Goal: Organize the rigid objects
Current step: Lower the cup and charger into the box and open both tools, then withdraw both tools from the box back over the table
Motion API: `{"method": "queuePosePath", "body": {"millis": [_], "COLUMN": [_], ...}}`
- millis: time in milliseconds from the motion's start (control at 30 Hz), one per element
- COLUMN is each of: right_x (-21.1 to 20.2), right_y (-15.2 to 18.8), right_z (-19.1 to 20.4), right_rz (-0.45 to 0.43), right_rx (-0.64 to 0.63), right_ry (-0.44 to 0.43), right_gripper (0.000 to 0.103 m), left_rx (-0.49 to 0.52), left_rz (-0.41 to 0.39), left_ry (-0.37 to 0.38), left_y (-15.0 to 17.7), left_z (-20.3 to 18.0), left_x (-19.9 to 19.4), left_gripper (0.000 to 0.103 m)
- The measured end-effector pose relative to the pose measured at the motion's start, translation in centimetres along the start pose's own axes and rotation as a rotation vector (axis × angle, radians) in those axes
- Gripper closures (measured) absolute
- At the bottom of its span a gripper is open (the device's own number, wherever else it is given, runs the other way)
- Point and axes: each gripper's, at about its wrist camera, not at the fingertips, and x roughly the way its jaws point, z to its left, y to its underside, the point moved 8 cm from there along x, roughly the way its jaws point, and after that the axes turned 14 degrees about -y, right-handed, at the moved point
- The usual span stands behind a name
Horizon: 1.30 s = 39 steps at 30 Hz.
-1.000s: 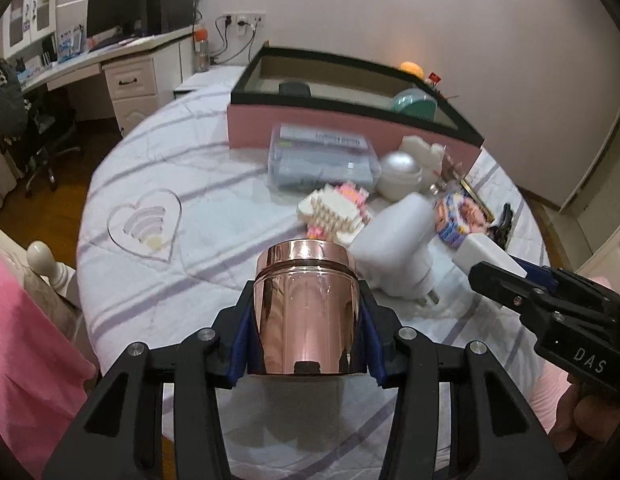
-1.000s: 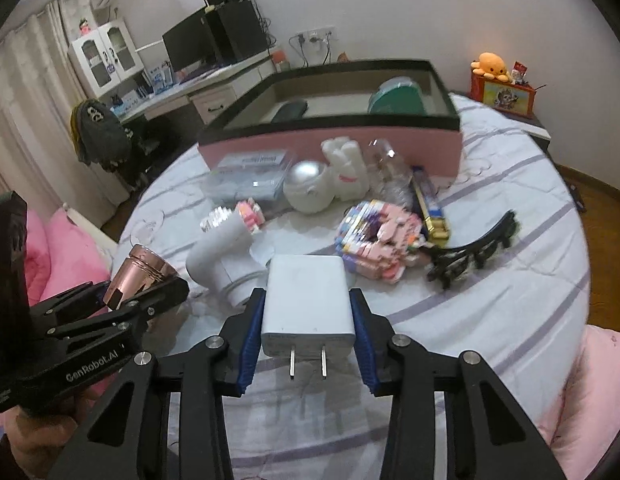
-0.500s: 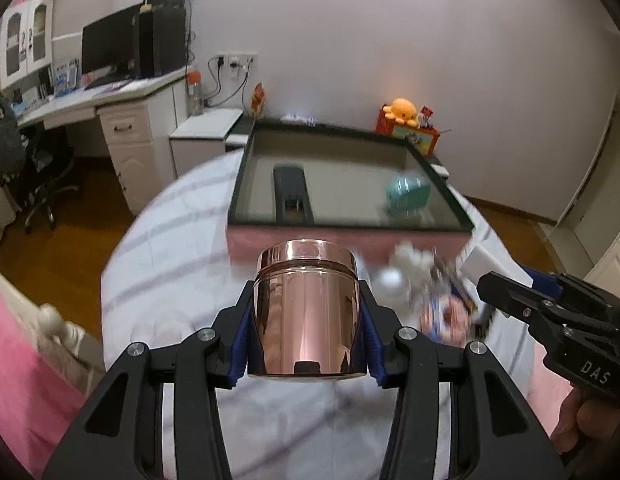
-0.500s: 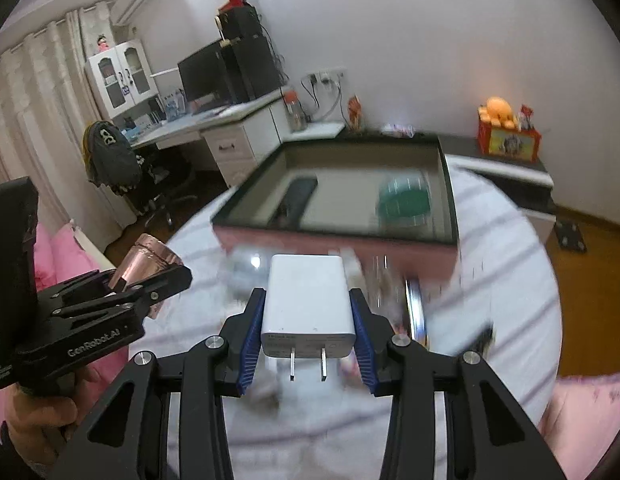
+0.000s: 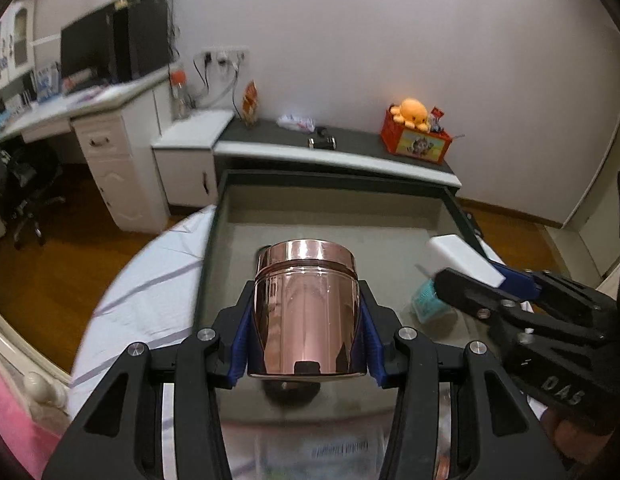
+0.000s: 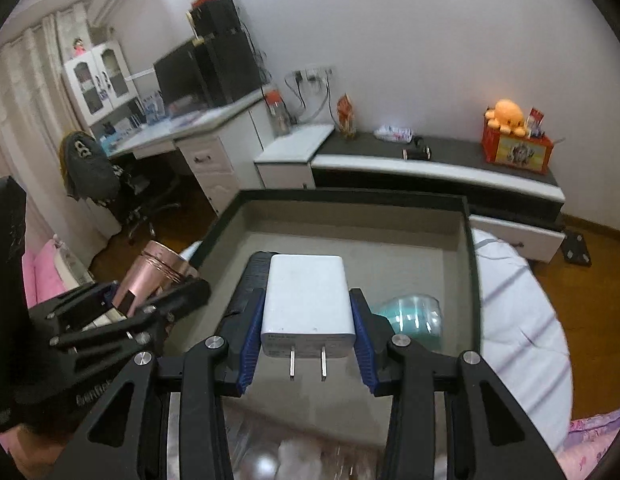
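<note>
From my left wrist view, my left tool (image 5: 306, 340) was clamped on one rose-gold metal canister (image 5: 306, 312), held upright above the near half of the open box (image 5: 337, 178), a dark-rimmed tray with a grey floor. The box sat on a round tabletop (image 5: 150, 300) under a white striped cloth, over a wood floor. Behind it ran a low dark-topped cabinet (image 5: 349, 148) carrying one orange octopus plush (image 5: 409, 110) on a red crate, and a white desk (image 5: 70, 120) with one monitor stood to the left. My right tool (image 5: 469, 280) reached in from the right, holding the white charger (image 5: 463, 260). One teal container (image 5: 429, 300) lay inside the box.

From my right wrist view, my right tool (image 6: 306, 340) was closed on that one white charger (image 6: 308, 304), its two prongs pointing toward me, held over the box (image 6: 349, 196). One dark flat object lay in the box behind the charger, and the teal container (image 6: 409, 316) rested by the right wall. My left tool (image 6: 150, 300) with the canister (image 6: 154, 276) hung at the box's left edge.
</note>
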Motion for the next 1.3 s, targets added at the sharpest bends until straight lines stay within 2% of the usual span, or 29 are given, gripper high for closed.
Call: {"method": "queuePosePath", "body": {"millis": [200, 333, 400, 467, 500, 567, 733, 833, 1167, 1300], "right_x": [4.3, 4.7, 4.3, 3.5, 2.9, 2.0, -0.9, -3.3, -11.3, -14.3], "right_y": [0.3, 0.8, 0.8, 0.6, 0.4, 0.1, 0.3, 1.1, 6.0, 8.4], "right_z": [-3.0, -3.8, -4.0, -4.0, -4.0, -3.9, -2.4, -1.3, 3.5, 4.8], "right_rz": [0.083, 0.100, 0.082, 0.057, 0.040, 0.020, -0.031, -0.079, -0.176, -0.220], "right_rx": [0.039, 0.055, 0.071, 0.084, 0.090, 0.092, 0.090, 0.096, 0.090, 0.065], "right_ry": [0.028, 0.036, 0.028, 0.003, 0.004, 0.003, 0.010, 0.019, 0.027, 0.067], "right_gripper": [0.061, 0.060, 0.050, 0.024, 0.020, 0.019, 0.013, 0.000, 0.000, 0.000], "left_rx": [0.003, 0.022, 0.011, -0.014, -0.031, -0.059, -0.087, -0.089, -0.084, -0.079], "left_rz": [0.091, 0.094, 0.084, 0.070, 0.058, 0.027, -0.062, -0.093, -0.157, -0.182], "left_ry": [0.013, -0.030, -0.040, -0.062, -0.064, -0.068, -0.109, -0.119, -0.145, -0.179], "left_y": [0.6, 0.8, 0.9, 0.9, 0.8, 0.7, 1.1, 2.0, 6.6, 8.2], "left_z": [-0.7, -0.7, -0.2, 0.9, 1.4, 2.4, 4.3, 5.0, 5.4, 5.3], "left_x": [4.5, 4.9, 4.5, 3.9, 3.4, 2.1, -2.4, -4.9, -13.2, -16.2], "left_gripper": [0.055, 0.044, 0.036, 0.020, 0.015, 0.007, 0.000, 0.000, 0.000, 0.000]}}
